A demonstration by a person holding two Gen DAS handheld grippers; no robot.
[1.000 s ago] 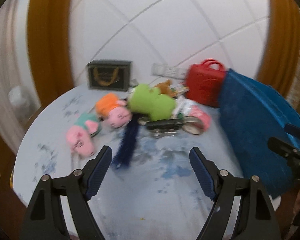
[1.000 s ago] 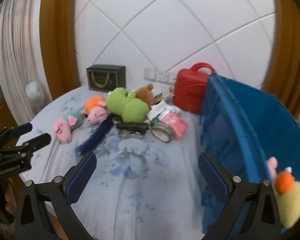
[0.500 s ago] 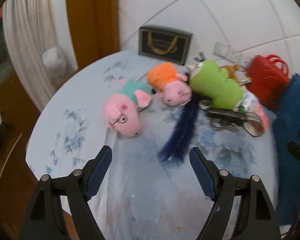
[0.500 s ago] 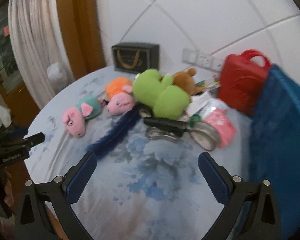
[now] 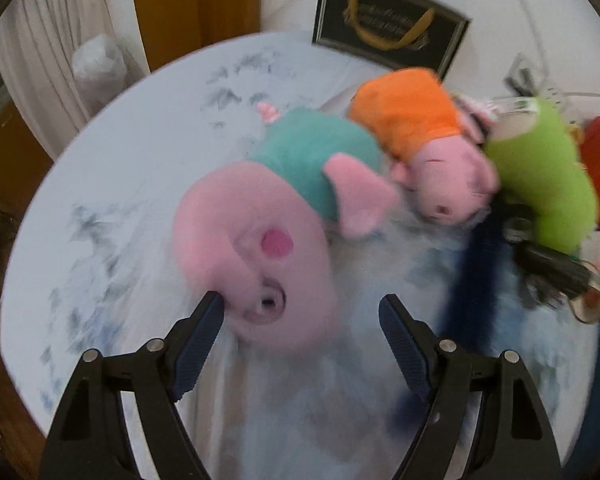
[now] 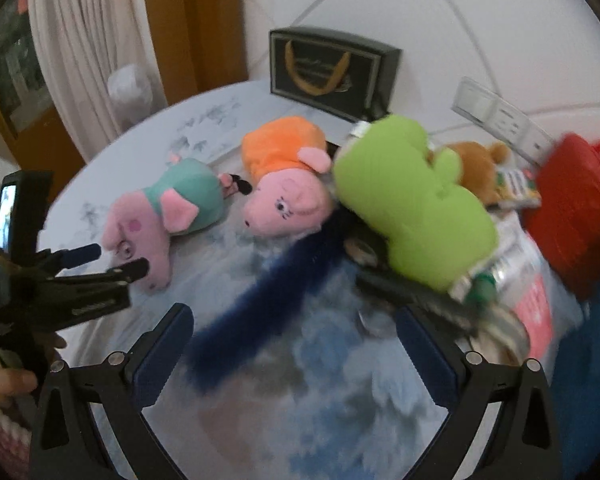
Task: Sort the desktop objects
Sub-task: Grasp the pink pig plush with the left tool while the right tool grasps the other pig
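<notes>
A pink pig plush in a teal shirt (image 5: pixel 268 240) lies on the round table, its snout between my left gripper's (image 5: pixel 302 314) open fingers, not clamped. In the right wrist view the same pig (image 6: pixel 160 216) has the left gripper (image 6: pixel 112 260) at its snout. A pig plush in orange (image 5: pixel 424 140) (image 6: pixel 288 184) lies beside it, then a green plush (image 5: pixel 540 172) (image 6: pixel 408 204). A dark blue furry strip (image 6: pixel 260 312) lies in front. My right gripper (image 6: pixel 294 332) is open and empty above the strip.
A black gift box (image 6: pixel 332 68) stands at the back by the wall. A brown plush (image 6: pixel 480 164), a red case (image 6: pixel 576 204), a round tin (image 6: pixel 500 340) and packets crowd the right. A blue basket edge (image 6: pixel 596 360) is far right. The table edge (image 5: pixel 32 208) curves left.
My left gripper has moved forward and left, closing in on the teal-shirted pig until its snout sits between the fingers. My right gripper has moved forward and left toward the blue strip.
</notes>
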